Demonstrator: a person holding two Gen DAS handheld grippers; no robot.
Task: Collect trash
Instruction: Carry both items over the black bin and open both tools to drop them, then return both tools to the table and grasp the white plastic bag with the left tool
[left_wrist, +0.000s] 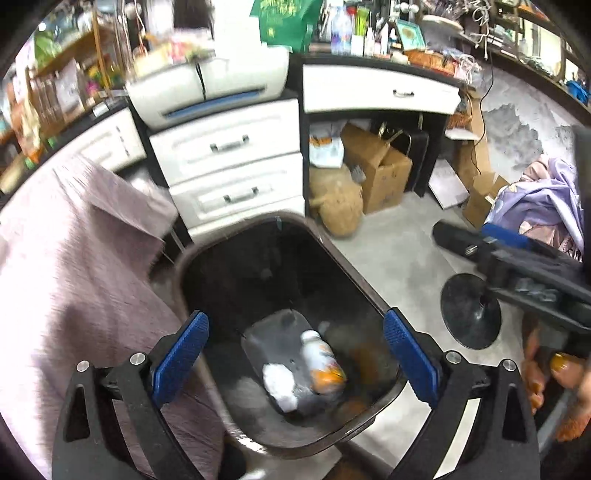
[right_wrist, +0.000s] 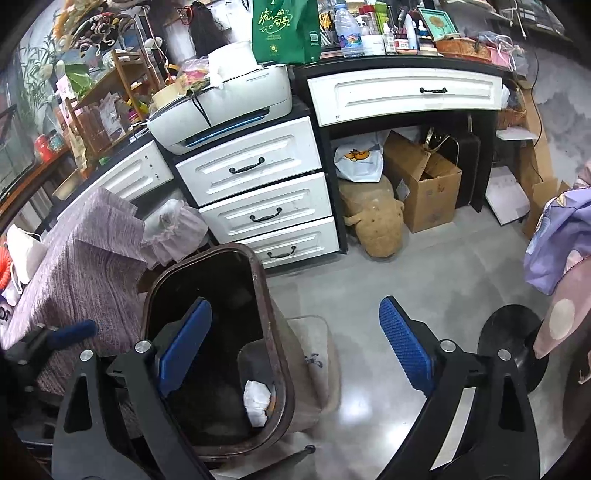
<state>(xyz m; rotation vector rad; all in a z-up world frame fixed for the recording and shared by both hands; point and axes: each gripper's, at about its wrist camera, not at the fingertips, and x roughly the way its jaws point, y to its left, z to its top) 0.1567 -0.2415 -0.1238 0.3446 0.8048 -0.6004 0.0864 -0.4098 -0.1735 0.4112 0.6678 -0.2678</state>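
Note:
A dark brown trash bin (left_wrist: 192, 258) stands on the grey floor. Inside it lie a small bottle with an orange label (left_wrist: 323, 362) and a crumpled white tissue (left_wrist: 279, 384). My left gripper (left_wrist: 295, 354) is open and empty, right above the bin's mouth. In the right wrist view the bin (right_wrist: 266, 295) is at lower left with the white tissue (right_wrist: 256, 400) showing inside. My right gripper (right_wrist: 295, 350) is open and empty, over the bin's right rim and the floor. The right gripper's body shows at the right of the left wrist view (left_wrist: 532, 266).
A table with a mauve cloth (right_wrist: 85, 258) is left of the bin. White drawers (right_wrist: 266, 199) and a printer (right_wrist: 221, 107) stand behind. Cardboard boxes (right_wrist: 424, 177) and a plush toy (right_wrist: 373, 218) sit under the desk. A black round stand base (right_wrist: 513, 343) is at right.

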